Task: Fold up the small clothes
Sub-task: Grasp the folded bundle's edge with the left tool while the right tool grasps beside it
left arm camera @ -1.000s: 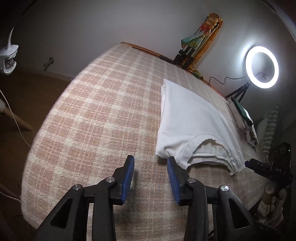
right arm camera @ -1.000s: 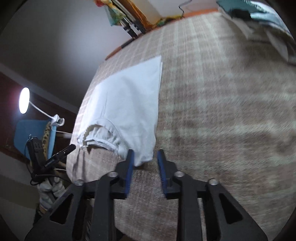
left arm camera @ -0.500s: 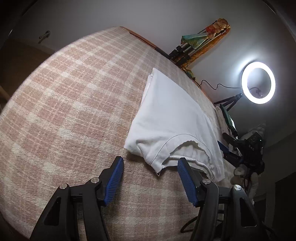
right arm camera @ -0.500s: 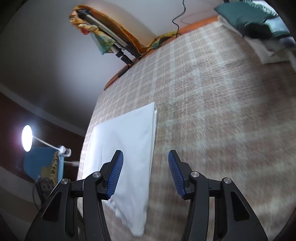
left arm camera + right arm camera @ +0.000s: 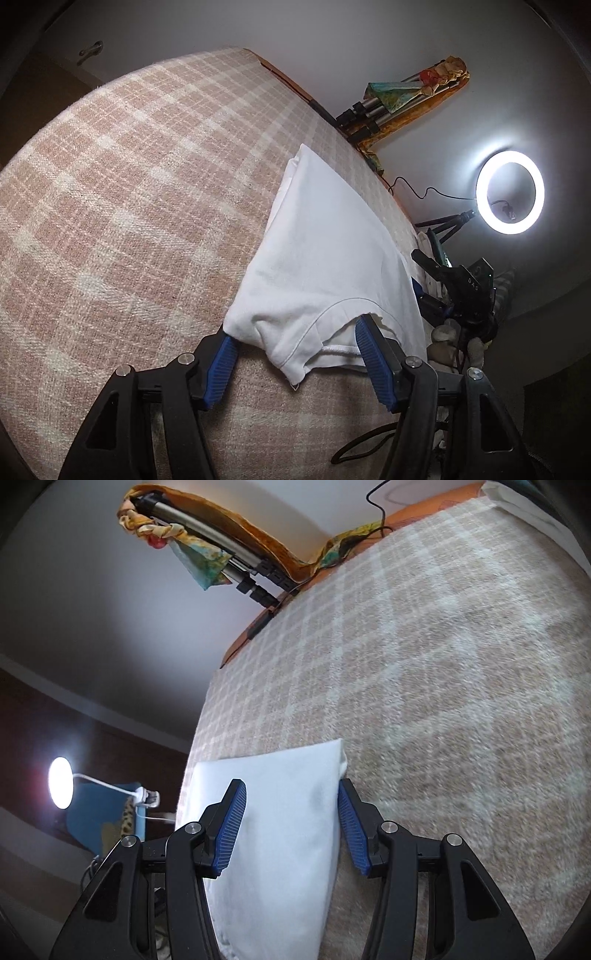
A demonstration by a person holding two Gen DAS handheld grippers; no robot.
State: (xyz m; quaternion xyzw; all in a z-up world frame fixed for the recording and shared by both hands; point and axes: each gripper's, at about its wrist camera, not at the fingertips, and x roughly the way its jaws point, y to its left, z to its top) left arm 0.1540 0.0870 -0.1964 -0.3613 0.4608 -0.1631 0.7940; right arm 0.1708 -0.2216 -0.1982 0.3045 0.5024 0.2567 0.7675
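Note:
A white t-shirt [image 5: 325, 258], folded lengthwise, lies on the pink plaid bed cover [image 5: 129, 206]. My left gripper [image 5: 295, 358] is open, its blue-padded fingers straddling the near collar end of the shirt. My right gripper [image 5: 290, 823] is open over the far hem end of the same shirt [image 5: 280, 812], one finger over the cloth and the other at its folded edge. Neither gripper holds the cloth.
A lit ring light on a tripod [image 5: 509, 192] stands past the bed's right side. Folded tripods wrapped in cloth [image 5: 402, 99] lean on the wall. A pile of clothes [image 5: 432, 251] lies at the bed's edge. A desk lamp [image 5: 61, 782] shines off the bed.
Both grippers have opened wider. The left moved forward onto the collar end. The right travelled along the shirt from the near corner to the far hem end.

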